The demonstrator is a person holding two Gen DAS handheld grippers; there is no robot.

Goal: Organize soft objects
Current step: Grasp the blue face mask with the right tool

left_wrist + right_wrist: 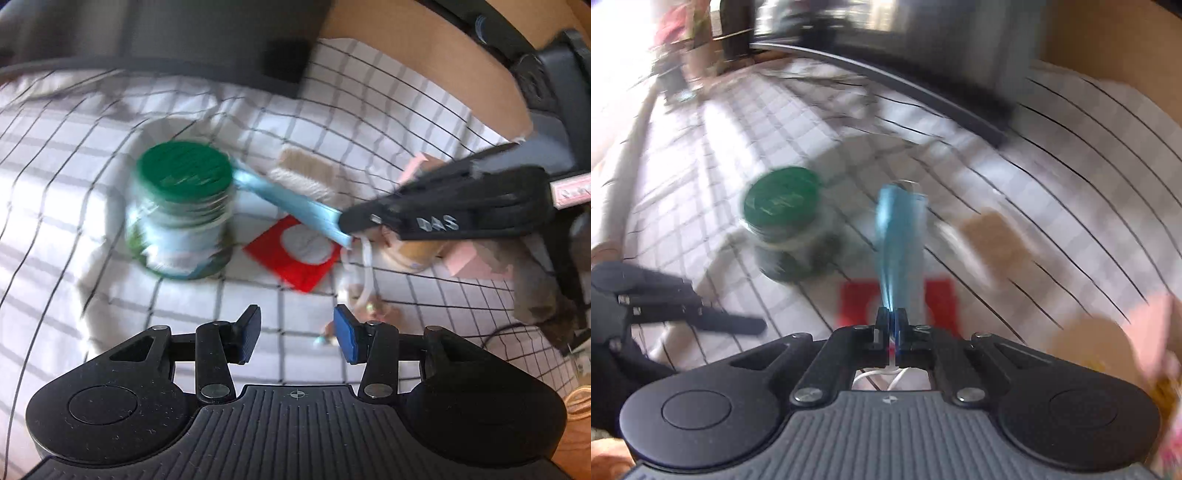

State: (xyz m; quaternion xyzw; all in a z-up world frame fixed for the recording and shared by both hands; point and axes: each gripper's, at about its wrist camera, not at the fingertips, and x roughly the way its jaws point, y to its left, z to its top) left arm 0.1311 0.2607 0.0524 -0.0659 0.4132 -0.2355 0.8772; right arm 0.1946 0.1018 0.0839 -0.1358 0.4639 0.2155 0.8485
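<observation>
A bed covered in a white sheet (74,206) with a dark grid pattern, several small things on it.

A green-lidded jar (181,210) stands upright. Just right of the jar lies a flat red square card (295,258) with a round hole; behind the card, a beige-and-white folded cloth (306,173); farther right, a tan round container (413,254).

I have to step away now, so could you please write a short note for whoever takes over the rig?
Right claw: shut on the blue face mask, lifted above the checked cloth.
Left claw: open, holding nothing, low over the cloth.
On the cloth: green-lidded jar, red card, beige cloth.
Done: mask picked up.
Left: set the mask down wherever it belongs; the pictures show no clear spot. The beige cloth is untouched.
</observation>
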